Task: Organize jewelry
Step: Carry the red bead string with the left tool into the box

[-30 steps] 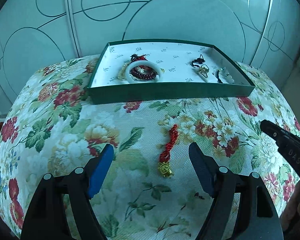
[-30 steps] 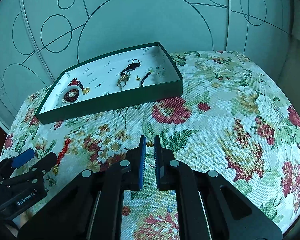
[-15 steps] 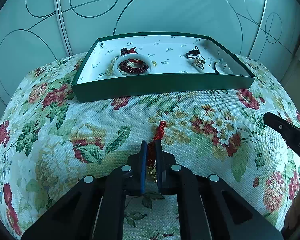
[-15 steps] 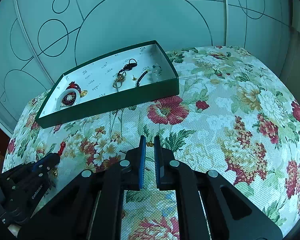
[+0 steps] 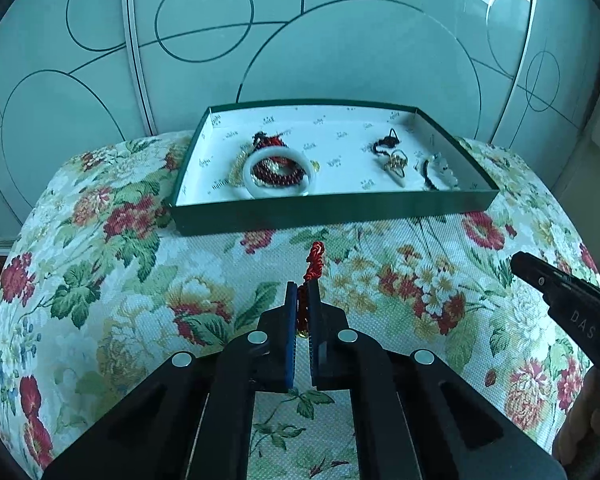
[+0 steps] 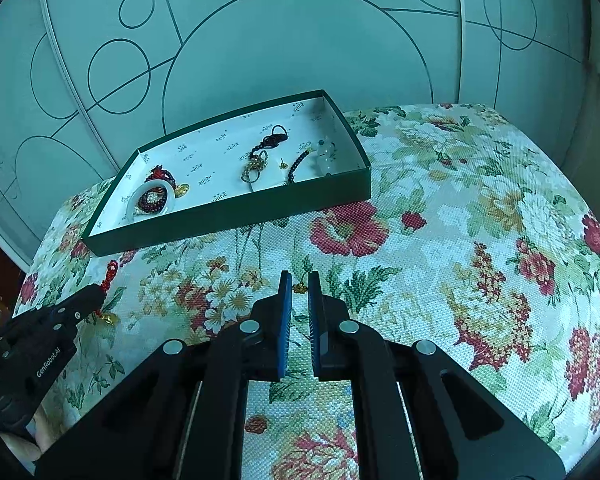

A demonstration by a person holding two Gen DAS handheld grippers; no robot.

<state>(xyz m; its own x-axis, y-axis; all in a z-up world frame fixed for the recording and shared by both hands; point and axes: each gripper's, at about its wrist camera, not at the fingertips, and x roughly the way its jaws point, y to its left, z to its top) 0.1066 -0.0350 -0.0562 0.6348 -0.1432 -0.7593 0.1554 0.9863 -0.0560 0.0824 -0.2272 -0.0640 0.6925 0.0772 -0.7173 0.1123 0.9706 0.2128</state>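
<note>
My left gripper [image 5: 303,292] is shut on a red braided cord bracelet [image 5: 314,260] with a gold charm, held above the floral cloth; its free end points at the tray. The same bracelet [image 6: 110,274] shows in the right wrist view, gripped by the left gripper [image 6: 94,294]. The green tray [image 5: 332,210] with a white lining lies beyond and holds a white bangle [image 5: 278,174] around red beads, a dark knotted cord [image 5: 384,144], a gold piece and a beaded strand. My right gripper [image 6: 297,286] is shut and empty, just above a small gold earring [image 6: 299,289] on the cloth.
The surface is a cushion covered in floral fabric [image 6: 460,240] that drops away at its sides. A pale glass wall with circle lines [image 5: 340,40] stands close behind the tray [image 6: 228,216]. The right gripper's finger [image 5: 560,292] shows at the right edge of the left wrist view.
My left gripper closed on the red bracelet and has lifted it off the cloth, moving toward the tray. The right gripper stayed shut and barely moved.
</note>
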